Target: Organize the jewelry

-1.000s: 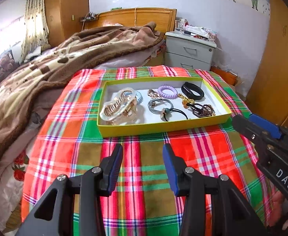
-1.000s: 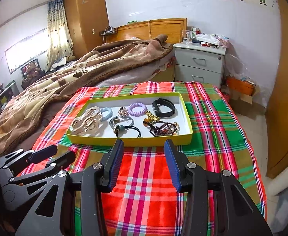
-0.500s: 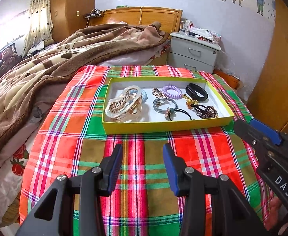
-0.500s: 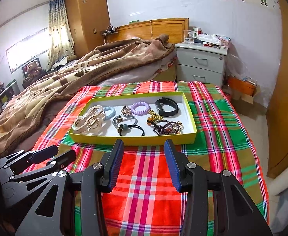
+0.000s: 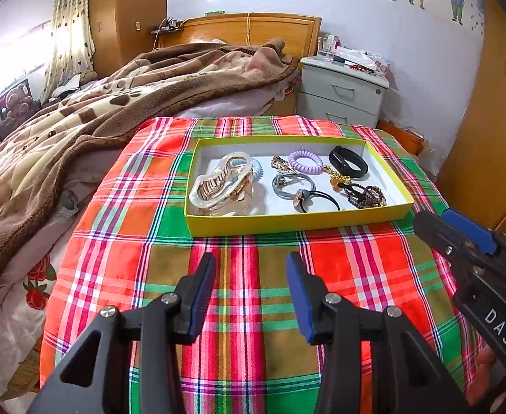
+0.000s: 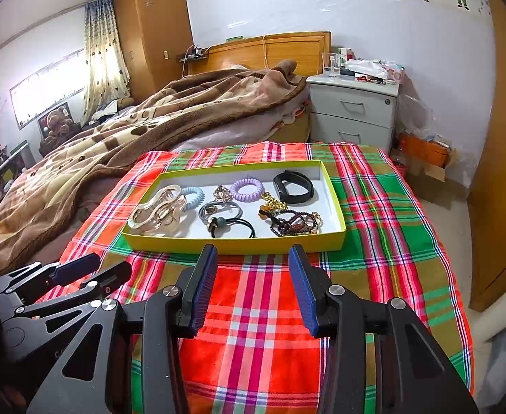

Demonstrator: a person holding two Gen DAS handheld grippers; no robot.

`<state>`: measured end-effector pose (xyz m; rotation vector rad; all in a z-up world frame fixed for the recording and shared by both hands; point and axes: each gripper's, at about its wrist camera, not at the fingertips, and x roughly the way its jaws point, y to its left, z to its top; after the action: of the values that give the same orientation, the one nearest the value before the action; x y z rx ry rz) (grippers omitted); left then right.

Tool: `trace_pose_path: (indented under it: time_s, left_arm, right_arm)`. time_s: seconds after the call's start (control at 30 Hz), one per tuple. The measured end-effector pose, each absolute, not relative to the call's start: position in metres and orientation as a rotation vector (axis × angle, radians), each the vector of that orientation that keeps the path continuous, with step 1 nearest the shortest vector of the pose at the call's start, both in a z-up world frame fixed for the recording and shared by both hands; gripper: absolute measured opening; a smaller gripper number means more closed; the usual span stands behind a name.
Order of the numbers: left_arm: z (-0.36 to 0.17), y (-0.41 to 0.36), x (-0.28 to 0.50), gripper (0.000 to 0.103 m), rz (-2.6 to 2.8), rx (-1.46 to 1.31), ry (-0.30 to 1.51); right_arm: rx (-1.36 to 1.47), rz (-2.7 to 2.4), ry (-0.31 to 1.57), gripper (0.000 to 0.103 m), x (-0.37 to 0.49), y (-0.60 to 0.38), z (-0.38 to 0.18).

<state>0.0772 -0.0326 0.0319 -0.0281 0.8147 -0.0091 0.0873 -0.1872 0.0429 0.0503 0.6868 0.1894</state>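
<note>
A shallow yellow-green tray [image 5: 287,222] [image 6: 239,244] with a white floor lies on a plaid cloth. Inside it sit a large clear-and-gold hair claw [image 5: 223,184] [image 6: 158,212], a blue spiral tie [image 6: 195,195], a purple spiral tie [image 5: 305,161] [image 6: 247,189], a black band [image 5: 348,163] [image 6: 293,191], grey and black hair ties [image 5: 306,193] [image 6: 230,222], and dark beaded bracelets [image 5: 367,196] [image 6: 296,223]. My left gripper [image 5: 249,274] hovers open in front of the tray's near wall. My right gripper [image 6: 252,265] is open too, its tips just short of that wall.
The plaid cloth [image 5: 170,258] covers a table that butts against a bed with a brown blanket [image 5: 80,124]. A grey nightstand [image 6: 354,114] stands behind on the right, beside a wooden wardrobe [image 6: 501,172]. The cloth's right edge drops to the floor.
Both grippers have drifted slightly forward and right toward the tray, which looks a little nearer. Their jaws have stayed open and the jewelry has not moved.
</note>
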Motion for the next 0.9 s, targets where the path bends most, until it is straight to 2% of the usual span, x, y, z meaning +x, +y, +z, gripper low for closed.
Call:
trace_pose_path:
  time_s: [0.9]
  left_arm:
    - [0.0341,-0.0362,0.0751,0.044,-0.007,0.004,0.805]
  right_arm:
    - [0.054,0.183,0.686,0.044,0.0861,-0.1853,0.0455]
